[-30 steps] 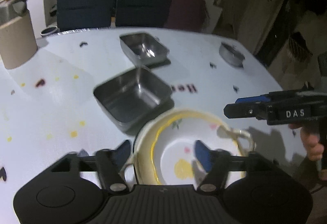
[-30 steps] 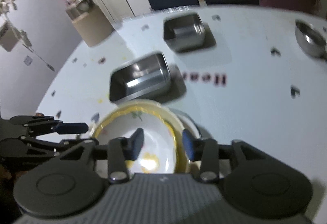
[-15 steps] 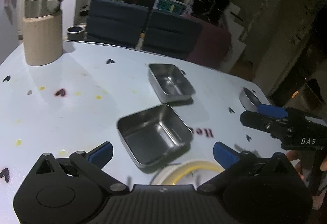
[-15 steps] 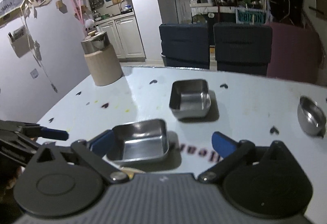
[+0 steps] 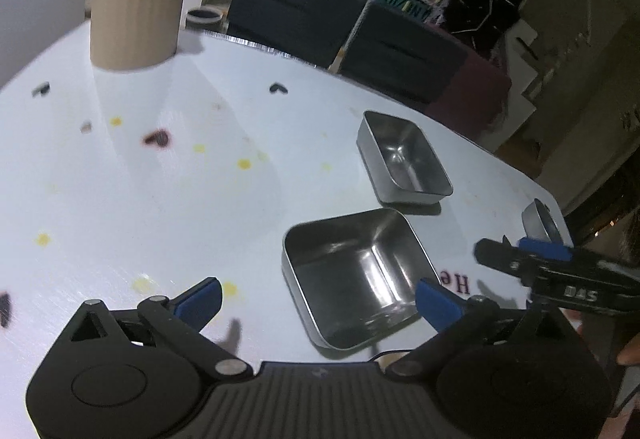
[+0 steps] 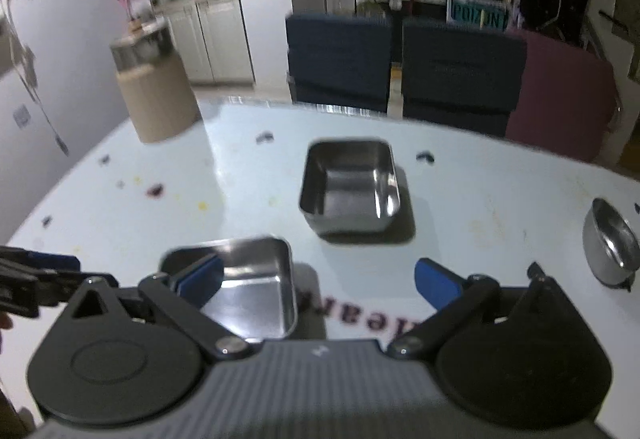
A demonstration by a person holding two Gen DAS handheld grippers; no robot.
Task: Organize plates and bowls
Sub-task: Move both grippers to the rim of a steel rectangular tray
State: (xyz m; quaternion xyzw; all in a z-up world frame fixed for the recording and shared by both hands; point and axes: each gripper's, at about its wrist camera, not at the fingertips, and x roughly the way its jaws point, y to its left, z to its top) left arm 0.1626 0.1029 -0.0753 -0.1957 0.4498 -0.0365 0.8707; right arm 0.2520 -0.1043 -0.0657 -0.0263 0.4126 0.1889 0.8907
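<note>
On the white table (image 5: 160, 199), both claws are hovering wide and empty, the left gripper (image 5: 316, 299) narrowing slightly; the nearer steel tray (image 5: 352, 275) is sitting just ahead of the right gripper (image 6: 316, 279), so straddle its rim squarely.

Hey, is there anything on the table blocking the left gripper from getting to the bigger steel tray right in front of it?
Nothing visible does. The left gripper has its jaws wide, just easing closed, nothing between them, and the bigger steel tray lies directly ahead on bare table. The right gripper hangs off to the right, clear of that path.
</note>
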